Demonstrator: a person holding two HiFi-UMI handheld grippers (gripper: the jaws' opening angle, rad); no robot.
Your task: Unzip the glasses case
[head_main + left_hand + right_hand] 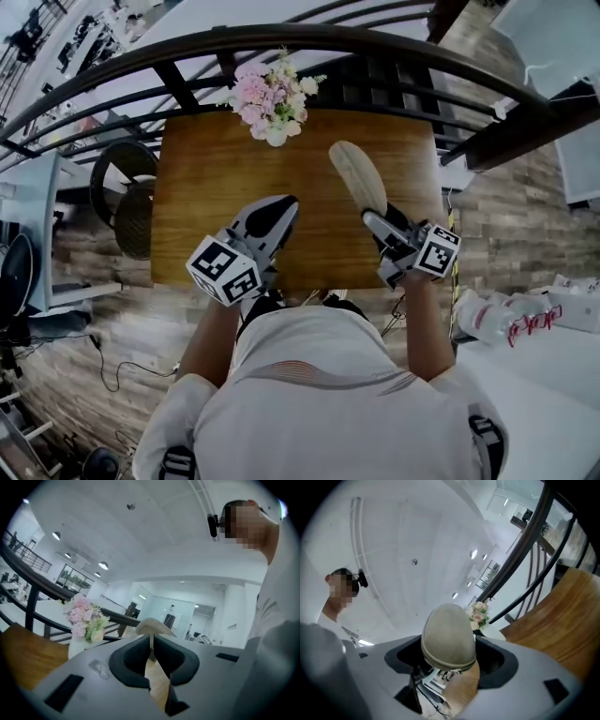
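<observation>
A beige oval glasses case (356,173) is held up above the wooden table (206,187), and my right gripper (377,218) is shut on its near end. In the right gripper view the case (449,639) fills the space between the jaws, its zipper seam running round the lower edge. My left gripper (284,204) hovers to the left of the case, apart from it. Its jaws are pressed together with nothing between them (151,641). The case's end (152,626) shows just beyond its tips.
A white vase of pink flowers (272,98) stands at the table's far edge. A dark curved railing (281,37) runs behind the table. Dark round chairs (127,192) stand to its left. The person's torso is close against the near edge.
</observation>
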